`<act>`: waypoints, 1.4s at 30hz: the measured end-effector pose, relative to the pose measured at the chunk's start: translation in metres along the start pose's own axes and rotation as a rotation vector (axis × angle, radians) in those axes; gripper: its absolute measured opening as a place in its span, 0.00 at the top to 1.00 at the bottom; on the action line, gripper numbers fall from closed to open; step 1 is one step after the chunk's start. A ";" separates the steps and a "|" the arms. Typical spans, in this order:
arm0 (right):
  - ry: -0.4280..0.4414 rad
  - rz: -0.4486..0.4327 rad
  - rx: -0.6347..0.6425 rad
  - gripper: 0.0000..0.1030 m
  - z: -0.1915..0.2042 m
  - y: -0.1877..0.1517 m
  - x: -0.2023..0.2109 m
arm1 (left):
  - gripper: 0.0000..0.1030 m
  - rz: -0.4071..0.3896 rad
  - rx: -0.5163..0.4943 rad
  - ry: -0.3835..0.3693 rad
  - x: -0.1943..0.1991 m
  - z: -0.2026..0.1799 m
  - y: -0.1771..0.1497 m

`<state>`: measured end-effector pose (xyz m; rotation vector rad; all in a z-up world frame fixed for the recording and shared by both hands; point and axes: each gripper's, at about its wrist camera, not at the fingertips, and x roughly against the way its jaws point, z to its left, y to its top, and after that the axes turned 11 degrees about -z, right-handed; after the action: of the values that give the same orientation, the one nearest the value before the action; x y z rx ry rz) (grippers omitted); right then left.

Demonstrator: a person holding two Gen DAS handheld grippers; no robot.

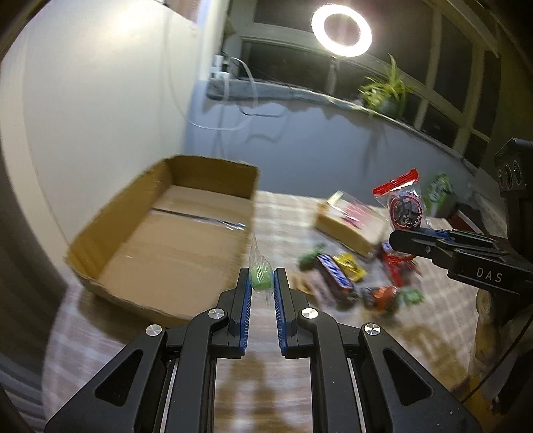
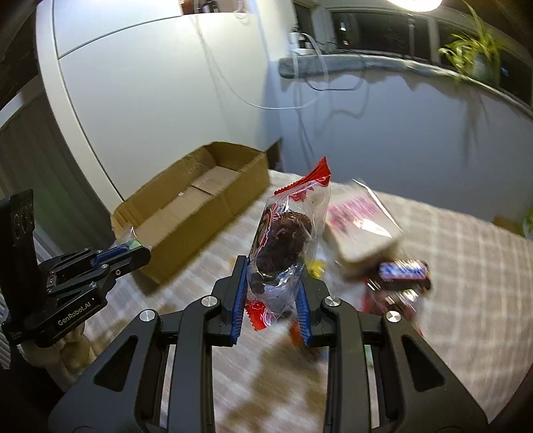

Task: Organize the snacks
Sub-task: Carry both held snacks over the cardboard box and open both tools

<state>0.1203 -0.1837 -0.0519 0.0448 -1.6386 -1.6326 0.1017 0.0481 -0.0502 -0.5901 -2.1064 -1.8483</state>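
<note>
My left gripper [image 1: 261, 278] is shut on a small green candy in a clear wrapper [image 1: 260, 275], held above the table near the open cardboard box [image 1: 173, 233]. My right gripper [image 2: 271, 276] is shut on a clear packet with red ends and a dark round snack inside [image 2: 283, 246], held up over the snack pile. The packet [image 1: 404, 203] and the right gripper [image 1: 409, 241] also show at the right of the left wrist view. The box [image 2: 196, 206] and left gripper [image 2: 138, 254] show at the left of the right wrist view.
A pile of snacks lies on the checked tablecloth [image 1: 299, 333]: a Snickers bar [image 1: 334, 274], a yellow packet [image 1: 349, 266], a boxed snack with a pink label [image 1: 349, 219]. A wall, a window ledge with a plant [image 1: 386, 90] and a ring light [image 1: 341, 30] stand behind.
</note>
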 end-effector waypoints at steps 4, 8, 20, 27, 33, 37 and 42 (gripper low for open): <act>0.030 0.008 0.050 0.74 0.029 0.017 -0.026 | 0.88 -0.021 0.025 0.049 0.000 0.024 0.009; 0.054 0.022 0.082 0.74 0.048 0.029 -0.048 | 0.88 -0.024 0.032 0.087 -0.003 0.044 0.013; 0.108 0.082 0.165 0.74 0.093 0.049 -0.116 | 0.88 0.016 0.053 0.124 -0.018 0.075 0.012; 0.114 0.120 0.177 0.73 0.100 0.047 -0.140 | 0.88 0.037 0.067 0.117 -0.025 0.079 0.012; 0.116 0.126 0.190 0.72 0.104 0.047 -0.146 | 0.87 0.037 0.069 0.122 -0.025 0.081 0.014; 0.114 0.126 0.199 0.70 0.105 0.048 -0.148 | 0.81 0.046 0.063 0.137 -0.028 0.082 0.014; 0.104 0.118 0.205 0.59 0.106 0.048 -0.148 | 0.67 0.047 0.071 0.155 -0.028 0.085 0.014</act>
<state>0.1859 -0.0081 -0.0679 0.1323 -1.6898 -1.3486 0.1380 0.1301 -0.0636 -0.4596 -2.0309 -1.7274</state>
